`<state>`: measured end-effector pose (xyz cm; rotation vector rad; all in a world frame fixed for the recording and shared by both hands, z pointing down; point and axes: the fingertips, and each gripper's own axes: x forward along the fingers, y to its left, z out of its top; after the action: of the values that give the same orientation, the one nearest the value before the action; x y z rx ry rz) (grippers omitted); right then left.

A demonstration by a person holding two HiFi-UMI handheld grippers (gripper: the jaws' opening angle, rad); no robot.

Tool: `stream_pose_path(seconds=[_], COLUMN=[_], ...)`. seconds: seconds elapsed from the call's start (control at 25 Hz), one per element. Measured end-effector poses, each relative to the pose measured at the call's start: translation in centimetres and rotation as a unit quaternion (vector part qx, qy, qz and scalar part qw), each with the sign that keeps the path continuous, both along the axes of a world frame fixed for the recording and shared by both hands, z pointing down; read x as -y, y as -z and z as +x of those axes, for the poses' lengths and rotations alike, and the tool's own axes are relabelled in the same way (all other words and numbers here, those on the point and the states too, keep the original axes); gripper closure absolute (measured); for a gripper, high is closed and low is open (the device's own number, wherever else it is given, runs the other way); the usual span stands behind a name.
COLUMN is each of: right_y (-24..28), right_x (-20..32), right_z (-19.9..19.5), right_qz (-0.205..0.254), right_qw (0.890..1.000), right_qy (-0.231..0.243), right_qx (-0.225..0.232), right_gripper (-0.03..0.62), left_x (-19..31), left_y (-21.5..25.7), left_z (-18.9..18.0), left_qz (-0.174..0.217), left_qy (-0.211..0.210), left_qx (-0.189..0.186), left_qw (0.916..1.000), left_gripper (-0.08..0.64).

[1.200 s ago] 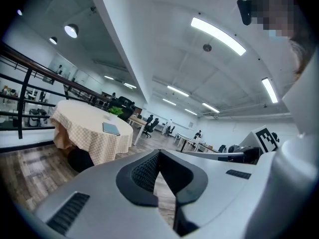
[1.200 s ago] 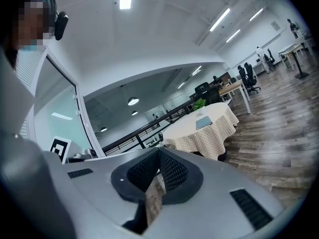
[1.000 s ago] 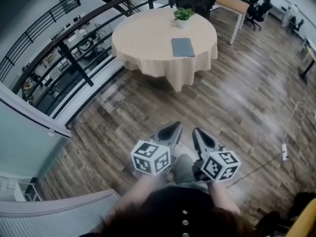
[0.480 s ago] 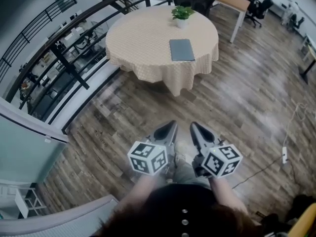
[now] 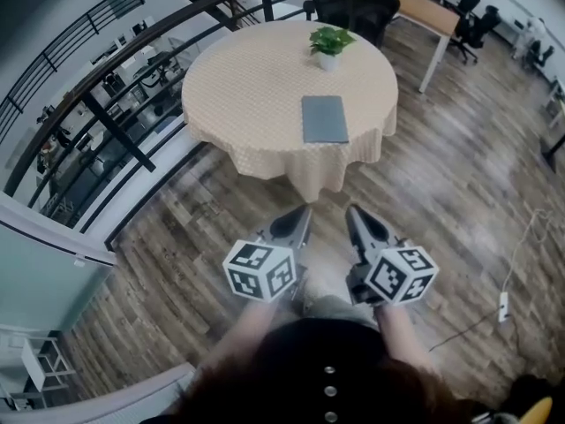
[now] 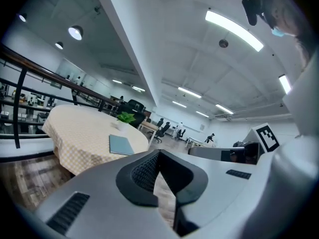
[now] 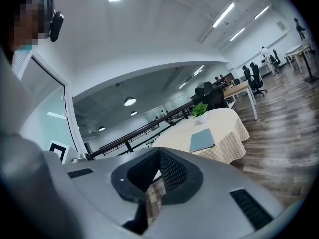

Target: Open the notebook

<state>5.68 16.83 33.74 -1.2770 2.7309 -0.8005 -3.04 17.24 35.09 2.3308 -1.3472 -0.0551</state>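
Note:
A closed grey-blue notebook [image 5: 324,118] lies flat on a round table [image 5: 256,87] with a checked beige cloth, near the table's front edge. It also shows as the notebook [image 6: 121,145] in the left gripper view and the notebook [image 7: 202,140] in the right gripper view. My left gripper [image 5: 304,211] and right gripper [image 5: 352,211] are held side by side over the wood floor, well short of the table. Both point toward it. Each has its jaws together with nothing between them, as the left gripper [image 6: 158,152] and right gripper [image 7: 159,152] show in their own views.
A small potted plant [image 5: 328,42] stands at the table's far side. A dark railing [image 5: 115,104] curves along the left over a drop. A desk [image 5: 424,11] with office chairs is behind the table. A power strip with cable [image 5: 503,304] lies on the floor at right.
The table and notebook have come nearer and lower in the head view. Both grippers have been carried forward toward the table, still shut and side by side.

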Motion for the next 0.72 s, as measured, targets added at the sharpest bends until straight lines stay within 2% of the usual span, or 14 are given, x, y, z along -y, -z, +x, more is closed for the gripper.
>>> stream_pose_path(seconds=[0.28, 0.72], right_y=[-0.3, -3.4], right_x=[6.2, 10.0], right_z=[-0.5, -0.8], right_qz=[0.002, -0.038], right_qw=[1.000, 0.998], right_qy=[0.026, 0.039], right_qx=[-0.005, -0.015], right_gripper=[0.580, 0.580], left_x=[5.7, 10.1], left_y=[-0.4, -2.5], left_z=[1.2, 1.3], left_qz=[0.001, -0.031], left_qy=[0.007, 0.012], left_qx=[-0.002, -0.009], left_qw=[1.0000, 0.9994], left_gripper=[0.549, 0.549])
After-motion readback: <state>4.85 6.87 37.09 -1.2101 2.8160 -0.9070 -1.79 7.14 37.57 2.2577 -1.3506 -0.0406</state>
